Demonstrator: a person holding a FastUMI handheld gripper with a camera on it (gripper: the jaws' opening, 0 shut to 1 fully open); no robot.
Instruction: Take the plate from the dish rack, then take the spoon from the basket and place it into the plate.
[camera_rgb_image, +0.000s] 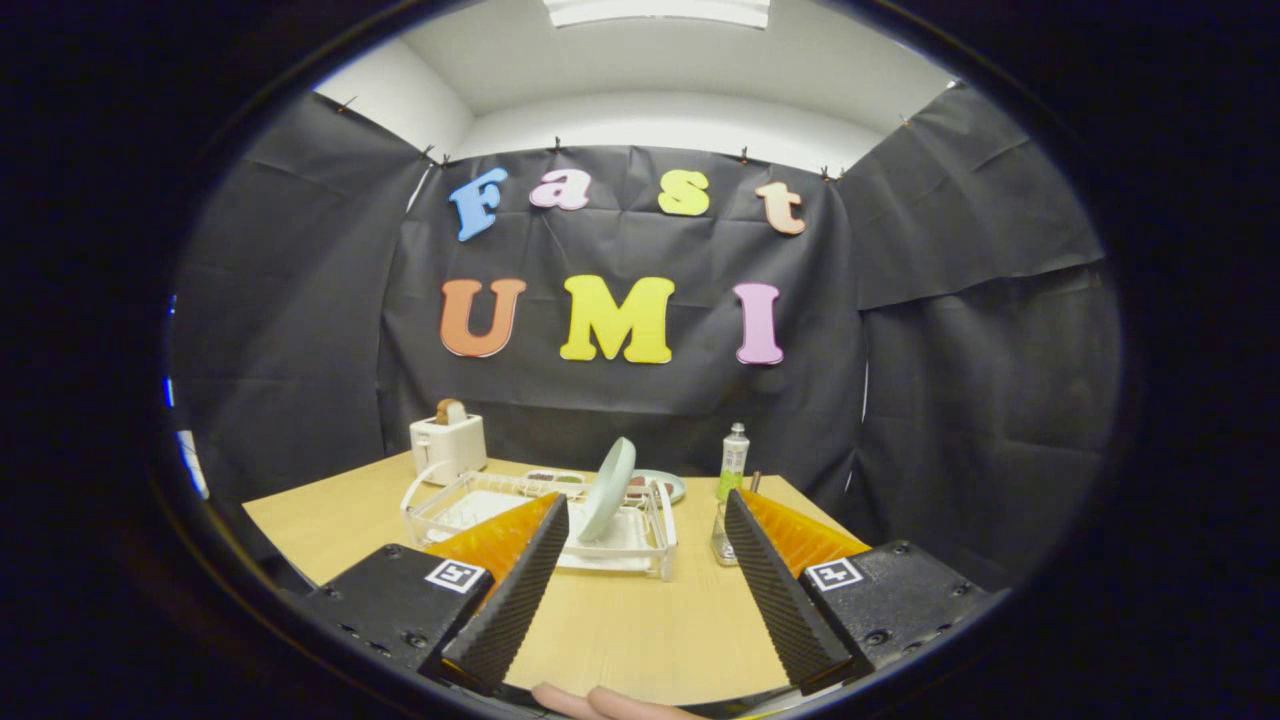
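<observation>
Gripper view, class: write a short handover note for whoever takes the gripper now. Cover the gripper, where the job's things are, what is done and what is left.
Gripper: open, fingers spread wide, holding nothing, short of the dish rack.
Plate: on edge in the dish rack, just beyond the fingers, a little left of midway between them.
Spoon and basket: I cannot make them out; a small holder by the bottle may be the basket.
Toaster stands behind the rack on the table.
Done: nothing yet.
Left: take out the plate, then put the spoon in it.
</observation>
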